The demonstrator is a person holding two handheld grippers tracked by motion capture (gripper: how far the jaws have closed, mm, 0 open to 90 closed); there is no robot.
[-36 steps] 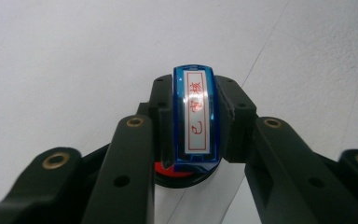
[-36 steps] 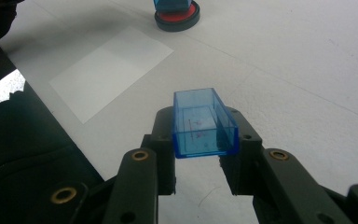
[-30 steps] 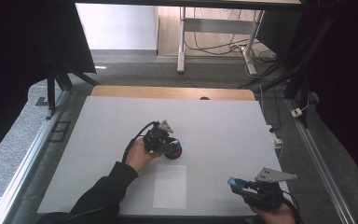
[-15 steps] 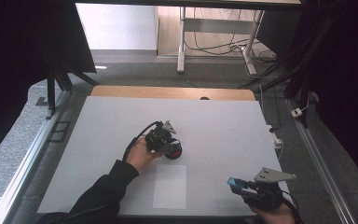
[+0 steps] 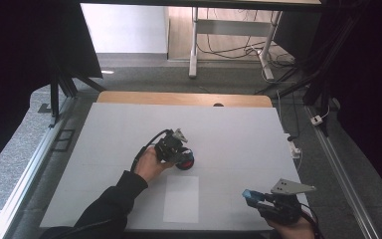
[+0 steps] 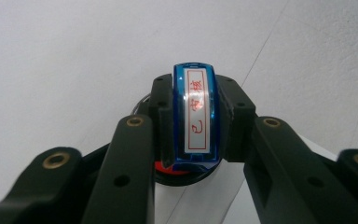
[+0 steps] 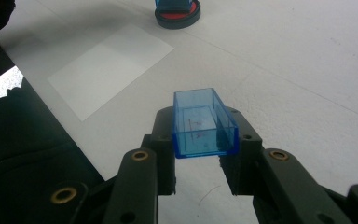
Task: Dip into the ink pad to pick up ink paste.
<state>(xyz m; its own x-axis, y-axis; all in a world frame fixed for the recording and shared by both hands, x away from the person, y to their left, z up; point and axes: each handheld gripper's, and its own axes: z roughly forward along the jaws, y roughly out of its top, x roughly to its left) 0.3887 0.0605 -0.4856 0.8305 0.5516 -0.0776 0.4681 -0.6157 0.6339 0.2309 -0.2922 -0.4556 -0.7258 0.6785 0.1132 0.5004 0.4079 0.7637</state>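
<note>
My left gripper [image 6: 196,122] is shut on a blue stamp [image 6: 195,100] with a white label bearing red characters. The stamp's lower end rests in a round black ink pad [image 6: 182,175] with a red centre. In the high view this gripper [image 5: 178,151] stands at the table's middle, over the ink pad [image 5: 185,161]. My right gripper [image 7: 199,140] is shut on a clear blue rectangular cap [image 7: 203,122], open side up, just above the table. In the high view it [image 5: 254,197] sits near the front right edge.
A white sheet of paper [image 5: 181,199] lies flat near the front edge, between the two grippers, and appears as paper [image 7: 108,69] in the right gripper view. The white table top [image 5: 104,144] ends in a wooden strip [image 5: 179,98] at the back. A dark sleeve [image 7: 23,140] lies left of the right gripper.
</note>
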